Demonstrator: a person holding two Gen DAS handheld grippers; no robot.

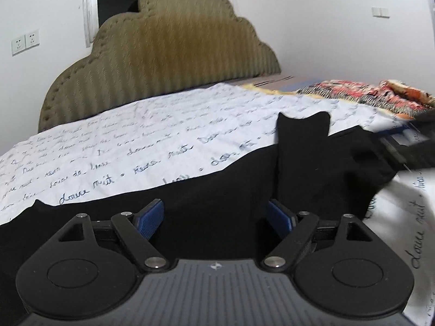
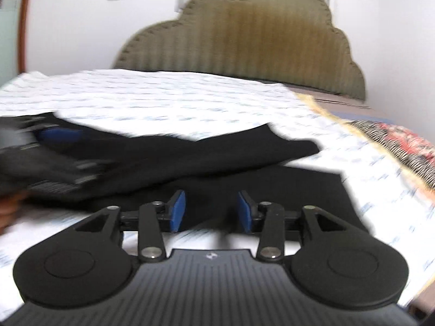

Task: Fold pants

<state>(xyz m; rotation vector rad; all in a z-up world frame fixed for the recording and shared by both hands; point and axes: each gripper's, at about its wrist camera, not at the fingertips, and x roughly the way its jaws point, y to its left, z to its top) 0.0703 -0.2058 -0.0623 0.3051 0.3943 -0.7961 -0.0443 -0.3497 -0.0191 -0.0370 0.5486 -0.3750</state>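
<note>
Olive scalloped headboard (image 1: 168, 62) against white walls (image 1: 326, 27).

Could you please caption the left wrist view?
Open left gripper over black pants on script-print sheet.

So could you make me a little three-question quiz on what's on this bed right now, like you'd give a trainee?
1. True or false: the black pants lie on a white sheet printed with handwriting.
2. What stands at the far end of the bed? A) a wooden wardrobe B) a padded olive headboard C) a mirror
3. Fill in: the pads of the left hand-held gripper and the right hand-held gripper are coloured ____.

Key: 1 true; 2 B; 3 blue. Neither hand-held gripper is pinching any cloth: both sets of jaws stand apart, over the pants.
</note>
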